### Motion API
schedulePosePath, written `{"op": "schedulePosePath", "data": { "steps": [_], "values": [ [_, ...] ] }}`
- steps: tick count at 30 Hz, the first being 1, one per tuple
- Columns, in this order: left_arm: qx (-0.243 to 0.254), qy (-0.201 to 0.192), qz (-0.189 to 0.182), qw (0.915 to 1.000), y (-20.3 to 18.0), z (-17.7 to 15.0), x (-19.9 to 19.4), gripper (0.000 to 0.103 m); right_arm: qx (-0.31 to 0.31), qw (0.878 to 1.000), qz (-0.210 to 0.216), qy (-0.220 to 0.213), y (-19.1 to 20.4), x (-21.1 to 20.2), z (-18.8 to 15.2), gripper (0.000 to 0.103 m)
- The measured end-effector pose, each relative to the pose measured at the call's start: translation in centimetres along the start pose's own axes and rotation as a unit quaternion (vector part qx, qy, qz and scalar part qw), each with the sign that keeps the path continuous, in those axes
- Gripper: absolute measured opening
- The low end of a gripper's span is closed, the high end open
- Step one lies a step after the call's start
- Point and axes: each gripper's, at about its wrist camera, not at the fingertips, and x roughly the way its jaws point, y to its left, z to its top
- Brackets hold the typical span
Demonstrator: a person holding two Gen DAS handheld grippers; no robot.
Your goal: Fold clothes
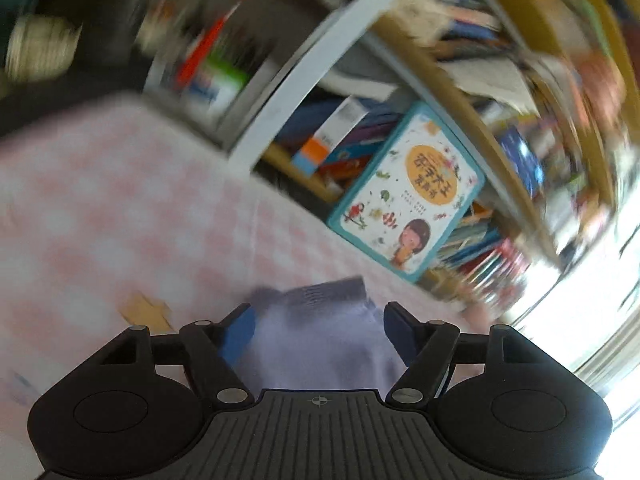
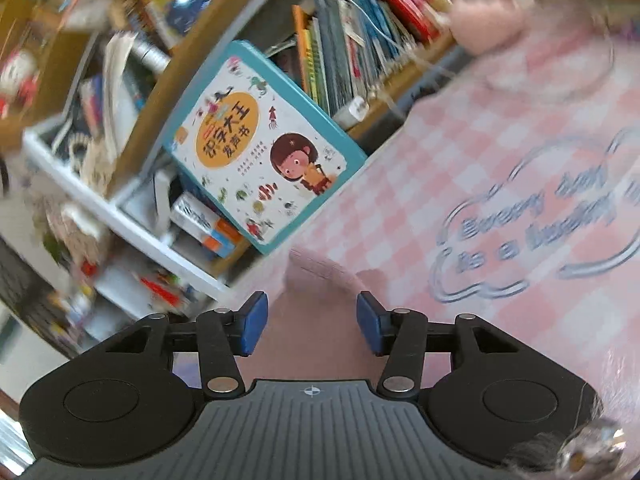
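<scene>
On the pink checked cloth [image 2: 460, 152], a cloud outline with blurred blue writing [image 2: 536, 220] is seen; only "Every day" can be guessed. Chinese characters are printed on a children's book [image 2: 256, 144] leaning at the shelves [image 2: 80, 184]. Much of the left view is smeared. The left tongs [image 1: 318, 334] are spread, a lilac garment [image 1: 320, 344] lying loose between them. The right tongs [image 2: 310, 328] are likewise released over a pink garment [image 2: 316, 320].

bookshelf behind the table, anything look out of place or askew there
Yes. A teal-edged children's book leans tilted against the shelf front instead of standing among the spines, and boxes lie jumbled in the compartment beside it. On the pink checked cloth, the lilac garment looks bunched; blur hides more.
</scene>
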Motion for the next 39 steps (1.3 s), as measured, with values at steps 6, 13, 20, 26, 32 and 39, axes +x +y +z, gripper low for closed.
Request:
{"op": "schedulePosePath", "data": {
  "steps": [6,13,20,26,32,39],
  "values": [
    [0.074,0.03,0.049,0.9956,-0.7,-2.3,-0.8,0.064,-0.15,0.984,-0.087,0.039,1.2,-2.5,-2.8,0.043],
    [0.034,0.07,0.01,0.9969,0.5,-3.6,1.0,0.013,-0.117,0.99,-0.055,0.061,0.1,-2.8,-3.4,0.013],
    [0.007,0.055,-0.034,0.9979,1.4,-3.6,-2.2,0.007,-0.113,0.991,-0.011,0.065,1.6,-4.6,-3.7,0.006],
    [0.019,0.057,-0.027,0.9978,2.3,-4.6,-5.6,0.007,-0.147,0.986,-0.018,0.075,2.7,-7.9,-5.9,0.006],
    [0.092,0.051,0.021,0.9942,0.8,-3.6,-5.9,0.023,-0.205,0.973,-0.077,0.071,3.6,-7.6,-6.2,0.03],
    [0.153,0.012,-0.02,0.9879,-3.7,-0.3,-3.5,0.025,-0.272,0.959,-0.071,0.024,6.7,-4.6,-3.3,0.029]
  ]
}}
